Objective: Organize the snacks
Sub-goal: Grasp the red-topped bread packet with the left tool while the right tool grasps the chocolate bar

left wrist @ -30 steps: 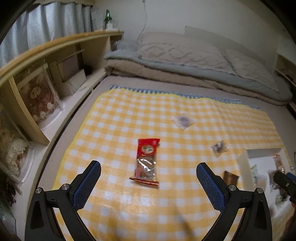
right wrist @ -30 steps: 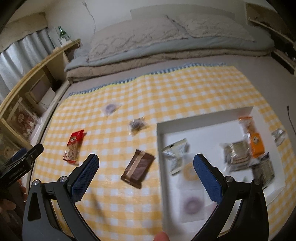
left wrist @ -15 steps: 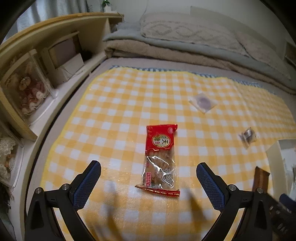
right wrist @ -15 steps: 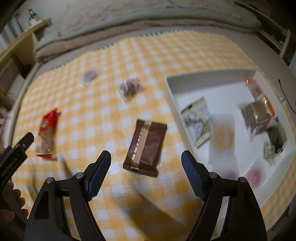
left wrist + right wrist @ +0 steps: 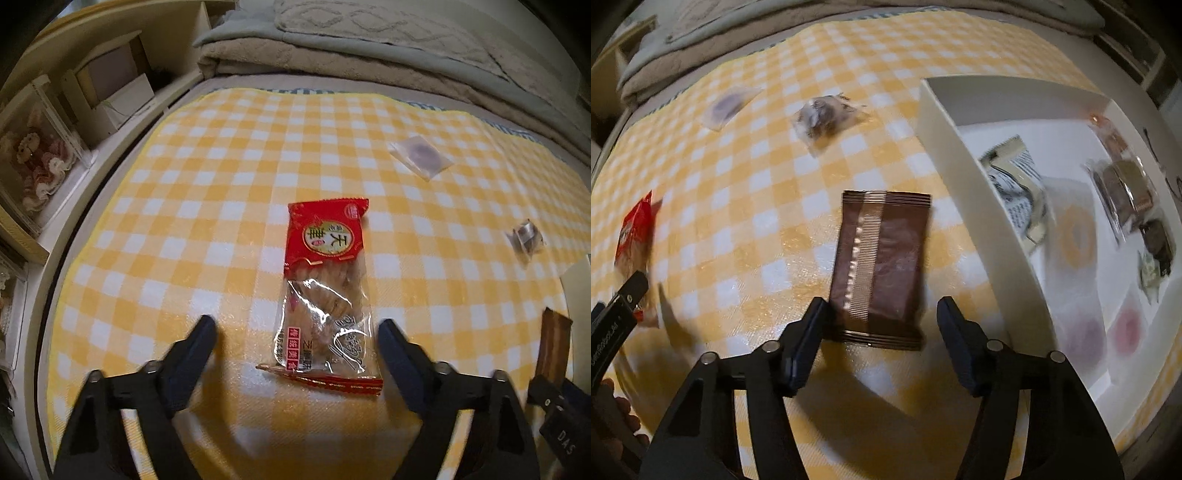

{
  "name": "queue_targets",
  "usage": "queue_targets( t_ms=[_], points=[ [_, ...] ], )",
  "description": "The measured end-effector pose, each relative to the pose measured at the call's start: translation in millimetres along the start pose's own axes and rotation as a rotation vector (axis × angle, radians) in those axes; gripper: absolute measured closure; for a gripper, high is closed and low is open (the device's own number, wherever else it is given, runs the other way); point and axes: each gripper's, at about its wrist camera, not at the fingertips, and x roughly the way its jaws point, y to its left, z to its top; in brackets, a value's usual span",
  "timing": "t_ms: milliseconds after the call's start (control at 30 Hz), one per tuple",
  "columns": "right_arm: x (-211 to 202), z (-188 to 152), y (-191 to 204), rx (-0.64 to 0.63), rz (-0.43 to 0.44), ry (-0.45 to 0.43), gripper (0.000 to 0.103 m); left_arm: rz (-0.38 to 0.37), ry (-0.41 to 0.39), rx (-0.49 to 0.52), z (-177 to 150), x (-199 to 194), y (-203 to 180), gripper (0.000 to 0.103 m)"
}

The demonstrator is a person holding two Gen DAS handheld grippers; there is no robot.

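My snack sorting is partway done, I judge: the shallow white cardboard tray already holds several wrapped snacks, about eight as far as the blur lets me count, among them a pale ring-shaped biscuit in clear film and a black-and-white printed packet; four snacks are left outside the tray on the yellow-and-white checked cloth; just beside the tray's near wall lies the one brown foil packet with a gold stripe, beyond it one small clear bag with dark contents, further from the tray one flat clear sachet with a purple disc, and farthest from the tray one long red-and-clear packet of pastry; my right tool has just been closing, its jaws either side of the brown packet's near end, not yet pressing it as far as I can see; my left tool has just been closing too, its jaws spread well clear of the red packet between them.
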Motion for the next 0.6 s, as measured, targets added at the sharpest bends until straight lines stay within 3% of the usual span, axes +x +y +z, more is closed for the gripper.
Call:
queue_targets(
  t_ms=[67,333,400,467,600],
  points=[
    [-0.9,-1.0,3.9,-0.036,0.004,-0.008,0.054,-0.014,0.025,0.009,0.7,2.7,-1.0,0.043],
    [-14.9,-25.3,1.1,-0.174,0.075,0.009,0.065,-0.040,0.086,0.105,-5.9,-2.1,-13.1,0.044],
    [-18.0,-35.0,-2.9,-0.210,0.088,0.025,0.078,-0.041,0.108,0.130,-10.8,-2.8,-14.5,0.044],
    [-21.5,-44.2,-6.1,-0.251,0.102,0.037,0.082,-0.046,0.131,0.140,-16.1,-5.1,-14.0,0.044],
    [-31.1,-64.6,-14.7,-0.326,0.120,0.041,0.085,-0.069,0.175,0.126,-23.2,-14.9,-8.0,0.044]
  ],
)
